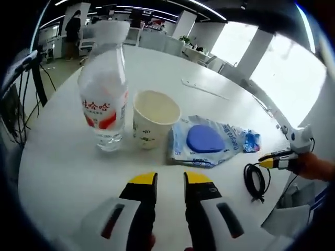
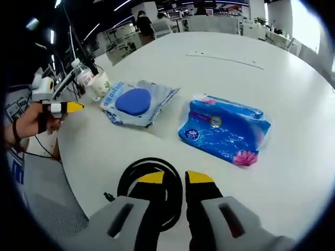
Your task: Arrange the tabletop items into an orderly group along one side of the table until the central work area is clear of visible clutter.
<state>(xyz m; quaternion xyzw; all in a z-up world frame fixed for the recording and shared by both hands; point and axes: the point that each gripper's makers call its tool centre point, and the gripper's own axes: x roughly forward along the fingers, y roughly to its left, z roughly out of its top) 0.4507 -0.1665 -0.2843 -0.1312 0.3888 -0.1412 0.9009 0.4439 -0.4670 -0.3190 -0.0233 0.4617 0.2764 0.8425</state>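
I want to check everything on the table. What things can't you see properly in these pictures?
- Coiled black cable: right gripper view, near side hidden behind the right gripper.
- Water bottle: left gripper view, cap too blurred to make out.
- Print on the paper cup: too small to read.
- Blue tissue pack: left gripper view, mostly hidden behind the wipes packet.
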